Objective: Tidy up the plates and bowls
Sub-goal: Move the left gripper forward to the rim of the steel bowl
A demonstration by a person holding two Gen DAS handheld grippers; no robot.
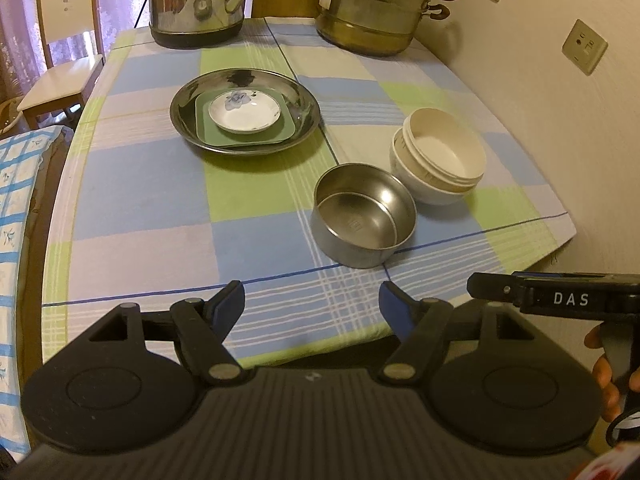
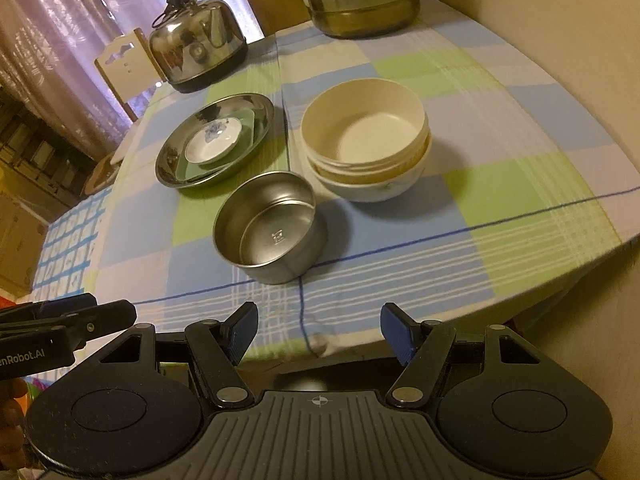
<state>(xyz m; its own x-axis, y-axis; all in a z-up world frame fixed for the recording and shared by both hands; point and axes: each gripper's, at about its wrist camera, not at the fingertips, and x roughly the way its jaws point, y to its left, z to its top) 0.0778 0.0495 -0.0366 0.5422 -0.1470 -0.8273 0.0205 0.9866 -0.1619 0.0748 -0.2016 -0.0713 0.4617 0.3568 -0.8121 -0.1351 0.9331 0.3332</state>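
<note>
A steel plate (image 1: 188, 128) (image 2: 168, 160) holds a green square plate (image 1: 288, 130) (image 2: 250, 122) with a small white flowered saucer (image 1: 245, 114) (image 2: 212, 142) on top. To its right, a steel bowl (image 1: 362, 222) (image 2: 270, 228) stands alone near the front edge. Behind it, cream bowls (image 1: 440, 160) (image 2: 360, 132) sit nested in a white bowl (image 2: 372, 188). My left gripper (image 1: 312, 304) is open and empty, above the table's front edge. My right gripper (image 2: 320, 330) is open and empty, just short of the steel bowl.
A steel kettle (image 1: 196, 0) (image 2: 196, 52) and a stacked steamer pot (image 1: 372, 8) (image 2: 360, 0) stand at the back of the checked tablecloth (image 1: 152, 200) (image 2: 500, 168). A wooden chair (image 1: 64, 52) is at the left. A wall (image 1: 560, 120) with sockets runs along the right.
</note>
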